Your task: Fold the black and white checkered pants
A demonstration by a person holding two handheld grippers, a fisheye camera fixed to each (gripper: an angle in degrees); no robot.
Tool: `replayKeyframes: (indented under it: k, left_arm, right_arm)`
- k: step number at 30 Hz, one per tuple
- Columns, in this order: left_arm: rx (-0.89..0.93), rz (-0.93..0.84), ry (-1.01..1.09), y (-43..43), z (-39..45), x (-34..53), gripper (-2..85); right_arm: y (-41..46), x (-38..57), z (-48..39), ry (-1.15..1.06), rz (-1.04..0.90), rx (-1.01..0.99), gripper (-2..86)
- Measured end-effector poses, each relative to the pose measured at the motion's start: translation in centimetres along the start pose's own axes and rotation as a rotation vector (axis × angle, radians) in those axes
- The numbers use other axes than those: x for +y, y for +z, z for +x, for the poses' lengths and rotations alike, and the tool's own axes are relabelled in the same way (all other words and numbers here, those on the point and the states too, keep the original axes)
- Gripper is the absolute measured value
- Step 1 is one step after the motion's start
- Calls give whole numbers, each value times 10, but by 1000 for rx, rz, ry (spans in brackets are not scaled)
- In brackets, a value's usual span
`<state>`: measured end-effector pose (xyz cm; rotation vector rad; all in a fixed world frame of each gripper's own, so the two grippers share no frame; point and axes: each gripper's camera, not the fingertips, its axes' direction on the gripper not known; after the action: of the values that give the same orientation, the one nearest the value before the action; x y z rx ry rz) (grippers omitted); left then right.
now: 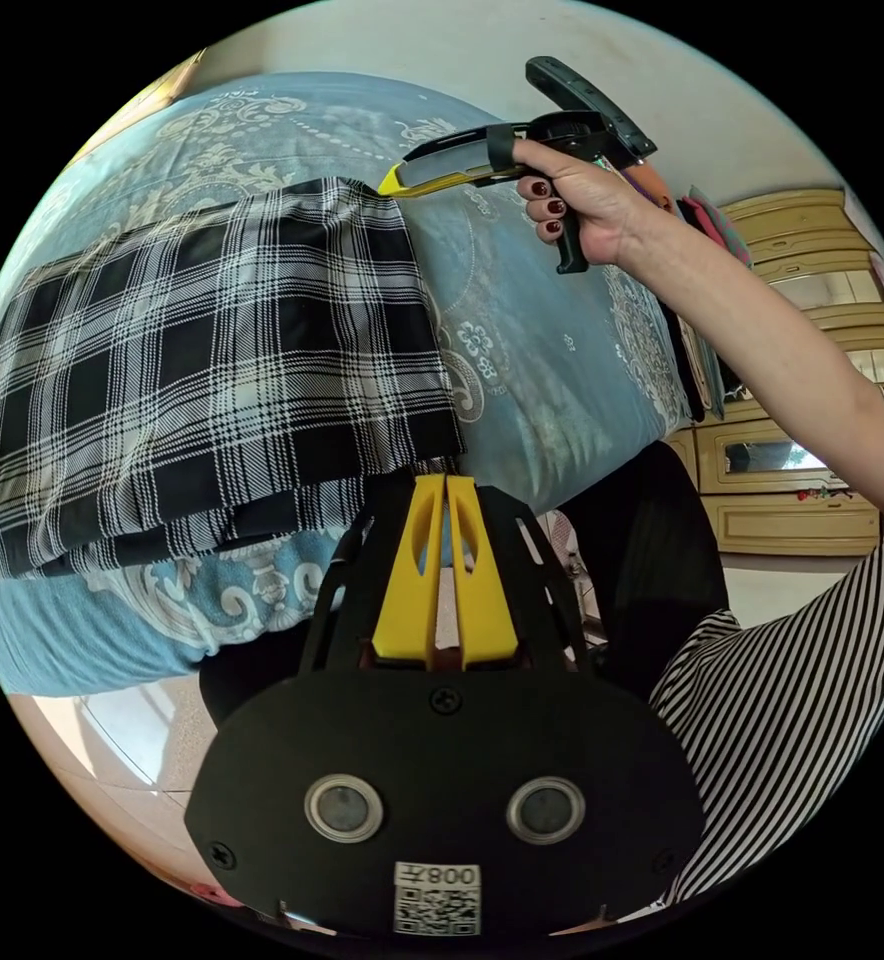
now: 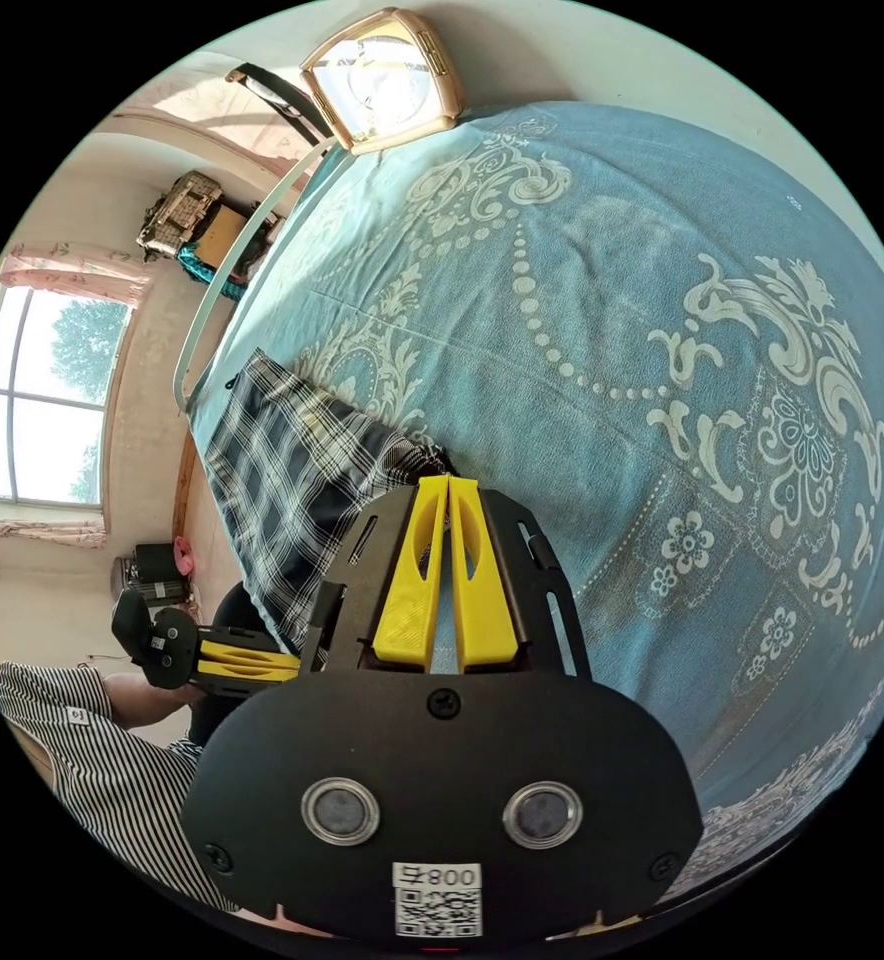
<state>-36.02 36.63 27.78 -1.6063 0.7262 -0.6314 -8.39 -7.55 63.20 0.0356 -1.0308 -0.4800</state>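
- The checkered pants (image 1: 202,370) lie on the bed (image 1: 552,340) near its edge as a flat, layered rectangle, so the fold looks well along; perhaps one more fold or a smoothing is left
- The fabric shows bold black and white plaid; lower layers peek out along the near edge
- The left hand-held gripper (image 1: 446,482), jaws pressed together, sits at the pants' near corner; whether it pinches cloth I cannot tell
- The right hand-held gripper (image 1: 394,184), closed, touches the far corner, grip unclear
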Motion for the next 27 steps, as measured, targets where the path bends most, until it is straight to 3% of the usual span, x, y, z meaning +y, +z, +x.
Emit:
replayKeyframes:
  k: [14, 27]
  left_arm:
    - [51, 31, -100, 7, -12, 19, 15]
    - [184, 141, -277, 20, -62, 37, 14]
  right_arm:
    - [-18, 68, 64, 200, 102, -279, 5]
    - [29, 160, 74, 311, -49, -613, 58]
